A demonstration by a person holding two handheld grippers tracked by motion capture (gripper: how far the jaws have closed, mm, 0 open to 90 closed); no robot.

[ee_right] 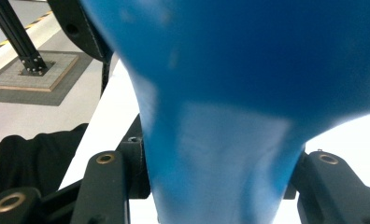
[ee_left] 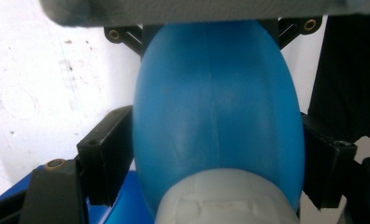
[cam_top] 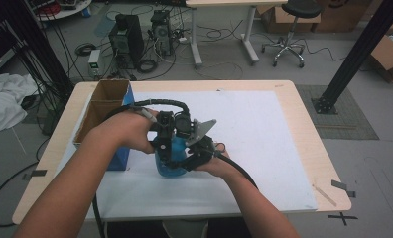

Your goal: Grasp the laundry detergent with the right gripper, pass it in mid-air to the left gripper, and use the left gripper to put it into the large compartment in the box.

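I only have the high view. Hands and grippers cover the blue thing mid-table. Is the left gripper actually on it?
Observer: Yes. In the left gripper view the blue bottle sits between the left gripper's two fingers, its sides against both.
Operator: And the right one?
Observer: The right gripper brackets a narrower part of the same bottle, where it tapers; the body widens beyond the fingers.
Operator: Cap on or off?
Observer: The left gripper view shows a grey ribbed part at the near end of the bottle. It looks like a cap, but I cannot tell whether it is fully on.
Operator: Anything under the bottle?
Observer: A white board lies behind it in the left gripper view.
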